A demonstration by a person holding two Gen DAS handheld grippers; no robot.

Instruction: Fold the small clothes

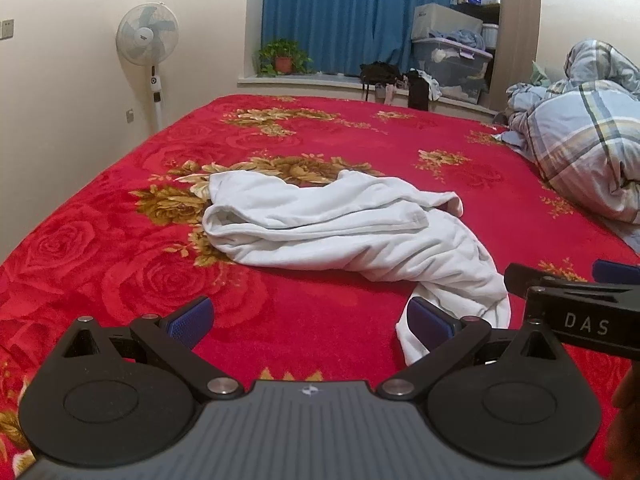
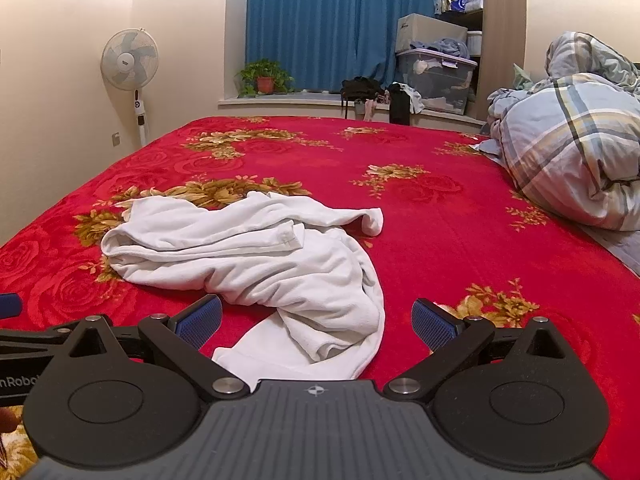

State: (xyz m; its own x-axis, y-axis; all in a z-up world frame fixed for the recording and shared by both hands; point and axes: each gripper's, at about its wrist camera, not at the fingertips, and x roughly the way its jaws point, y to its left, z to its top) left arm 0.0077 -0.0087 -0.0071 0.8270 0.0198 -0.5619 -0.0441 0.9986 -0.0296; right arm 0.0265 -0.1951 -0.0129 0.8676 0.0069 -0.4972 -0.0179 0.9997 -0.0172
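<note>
A crumpled white garment (image 1: pixel 340 228) lies on the red floral bedspread (image 1: pixel 120 216); it also shows in the right wrist view (image 2: pixel 256 256). My left gripper (image 1: pixel 312 320) is open and empty, low over the bedspread, its right pad (image 1: pixel 432 322) touching the garment's near end. My right gripper (image 2: pixel 316 320) is open, with the garment's near end lying between its fingers. The right gripper's body also shows at the right edge of the left wrist view (image 1: pixel 576 312).
A bundled plaid duvet (image 1: pixel 580 152) lies on the bed's right side. A standing fan (image 1: pixel 148 40) is by the left wall. A potted plant (image 1: pixel 284 58), bags and a storage box (image 1: pixel 452 64) sit on the window sill beyond the bed.
</note>
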